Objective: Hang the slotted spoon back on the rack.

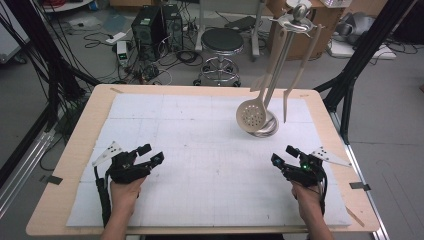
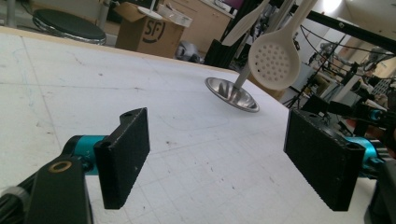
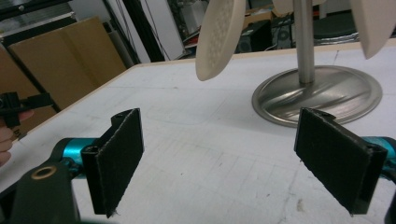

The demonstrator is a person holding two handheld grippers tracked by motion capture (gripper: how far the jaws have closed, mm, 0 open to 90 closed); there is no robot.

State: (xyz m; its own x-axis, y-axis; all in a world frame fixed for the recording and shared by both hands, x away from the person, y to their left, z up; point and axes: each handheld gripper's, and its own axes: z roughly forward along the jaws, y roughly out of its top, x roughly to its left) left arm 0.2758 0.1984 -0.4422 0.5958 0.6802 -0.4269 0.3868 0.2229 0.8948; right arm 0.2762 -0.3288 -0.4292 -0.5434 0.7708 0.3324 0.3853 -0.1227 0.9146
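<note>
A metal utensil stand (image 1: 266,126) rises from a round steel base at the back right of the white mat (image 1: 200,150). A cream perforated spoon (image 1: 251,116) and two other cream utensils (image 1: 300,75) hang from its top. My left gripper (image 1: 152,153) rests low over the mat's front left, open, with nothing between its jaws. My right gripper (image 1: 282,155) sits at the front right, open and empty too. The left gripper view has the open gripper (image 2: 224,158) facing the base (image 2: 232,93) and spoon (image 2: 274,58). In the right gripper view, the open gripper (image 3: 226,158) faces the base (image 3: 317,95) and spoon (image 3: 219,37).
The wooden table edge (image 1: 80,150) frames the mat. Behind the table stand a black stool (image 1: 221,42), computer towers (image 1: 150,25) with loose cables, and a cardboard box (image 2: 149,30). Black frame posts (image 1: 350,75) rise at both sides.
</note>
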